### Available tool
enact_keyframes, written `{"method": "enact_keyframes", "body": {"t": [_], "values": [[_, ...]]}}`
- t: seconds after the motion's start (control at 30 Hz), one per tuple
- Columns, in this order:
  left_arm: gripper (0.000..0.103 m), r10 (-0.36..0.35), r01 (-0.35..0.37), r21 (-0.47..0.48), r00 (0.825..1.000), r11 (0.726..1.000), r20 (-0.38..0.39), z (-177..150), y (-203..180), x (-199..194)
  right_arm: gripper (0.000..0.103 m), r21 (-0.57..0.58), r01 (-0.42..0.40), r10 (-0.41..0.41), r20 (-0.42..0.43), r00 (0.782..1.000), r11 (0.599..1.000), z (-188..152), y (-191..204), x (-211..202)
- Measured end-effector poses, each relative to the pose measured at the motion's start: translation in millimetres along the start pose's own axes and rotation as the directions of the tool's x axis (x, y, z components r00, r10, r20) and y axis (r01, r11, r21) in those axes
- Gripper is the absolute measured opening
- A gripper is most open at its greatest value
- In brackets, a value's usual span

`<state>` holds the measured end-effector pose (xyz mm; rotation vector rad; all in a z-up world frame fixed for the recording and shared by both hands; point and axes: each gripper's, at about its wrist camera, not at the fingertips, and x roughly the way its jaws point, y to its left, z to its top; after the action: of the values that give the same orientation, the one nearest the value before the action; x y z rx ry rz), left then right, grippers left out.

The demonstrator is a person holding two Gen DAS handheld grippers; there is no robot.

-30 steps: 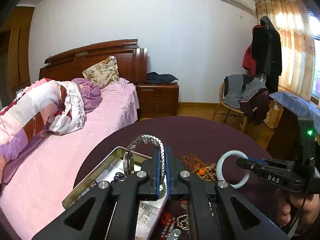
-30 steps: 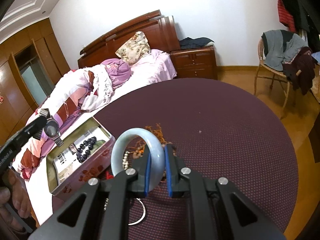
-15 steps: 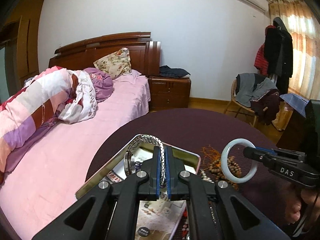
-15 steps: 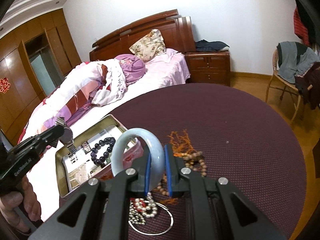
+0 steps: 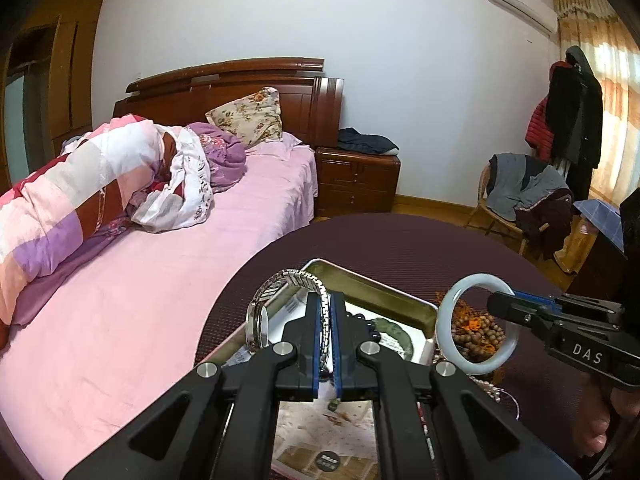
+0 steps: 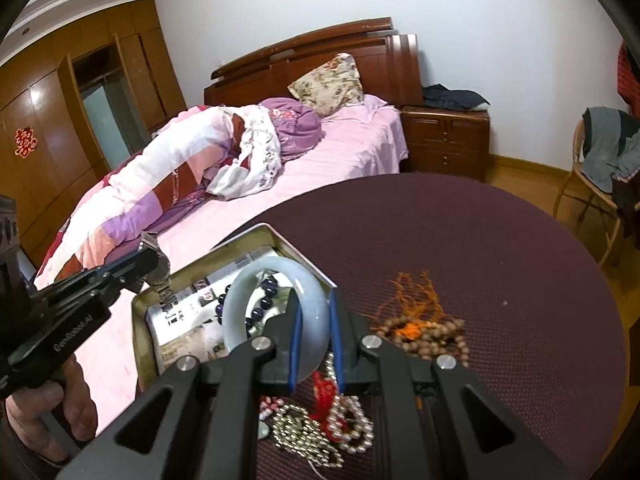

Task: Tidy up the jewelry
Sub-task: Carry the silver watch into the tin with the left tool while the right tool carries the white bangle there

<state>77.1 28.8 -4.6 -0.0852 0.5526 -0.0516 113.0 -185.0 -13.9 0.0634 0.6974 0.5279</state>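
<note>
My left gripper (image 5: 326, 302) is shut on the band of a silver metal watch (image 5: 292, 276), which hangs over the near-left part of an open metal tin (image 5: 376, 289). My right gripper (image 6: 316, 312) is shut on a pale jade bangle (image 6: 276, 266), held upright above the tin's (image 6: 138, 320) right side. A dark bead bracelet (image 6: 262, 304) lies inside the tin on printed paper. In the right wrist view the left gripper (image 6: 154, 262) and the watch (image 6: 162, 276) stand over the tin's left rim. The bangle (image 5: 445, 320) also shows at the right of the left wrist view.
On the round maroon table (image 6: 480, 248), wooden beads with an orange tassel (image 6: 420, 326) lie right of the tin, and a heap of pearl and chain necklaces (image 6: 320, 420) lies near me. A pink bed (image 5: 140, 300) borders the table's left. A chair with clothes (image 5: 520, 200) stands far right.
Both grippers have moved in over the tin. The bangle has shifted left from above the wooden beads to above the tin's right side. The watch has come lower over the tin.
</note>
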Motion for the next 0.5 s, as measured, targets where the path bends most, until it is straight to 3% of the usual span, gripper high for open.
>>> {"method": "enact_keyframes", "body": {"t": [0.5], "values": [[0.003, 0.004, -0.007, -0.047, 0.998, 0.999, -0.057, -11.9, 22.2, 17.6, 0.016, -0.08, -0.068, 0.063, -0.054, 0.997, 0.994, 1.5, 48.7, 34.9]]}}
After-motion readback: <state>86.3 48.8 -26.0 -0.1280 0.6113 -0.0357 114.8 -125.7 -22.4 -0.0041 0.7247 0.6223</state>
